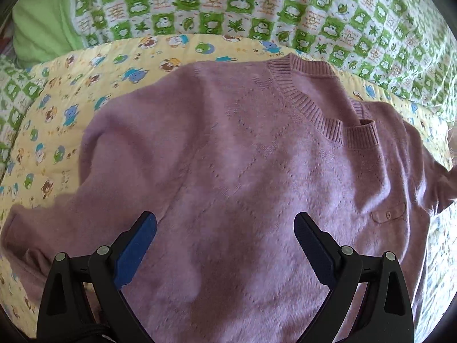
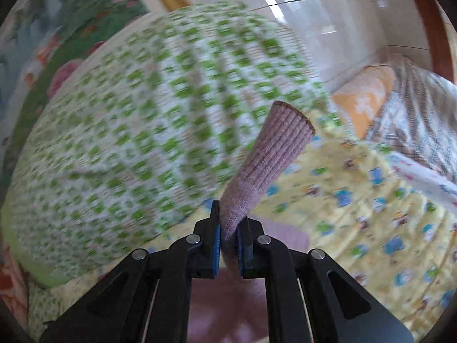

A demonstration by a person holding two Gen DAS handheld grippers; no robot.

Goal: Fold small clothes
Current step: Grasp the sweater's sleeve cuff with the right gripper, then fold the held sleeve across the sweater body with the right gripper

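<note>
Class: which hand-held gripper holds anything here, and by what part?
The right hand-held gripper holds the pink sweater by its ribbed sleeve cuff; the left holds nothing.

A mauve knitted sweater point(image 1: 242, 171) lies spread front-up on a yellow quilt point(image 1: 71, 91) printed with small cartoon animals. Its ribbed V-neck collar point(image 1: 311, 97) sits toward the upper right, and a small buttoned pocket point(image 1: 388, 214) shows on the chest at the right. One sleeve point(image 1: 37, 228) stretches out to the lower left. The left tongs point(image 1: 225, 243) hang over the sweater's body with jaws spread wide and only cloth beneath them. Beyond the quilt lies a green-and-white checked blanket point(image 1: 257, 8).
</note>
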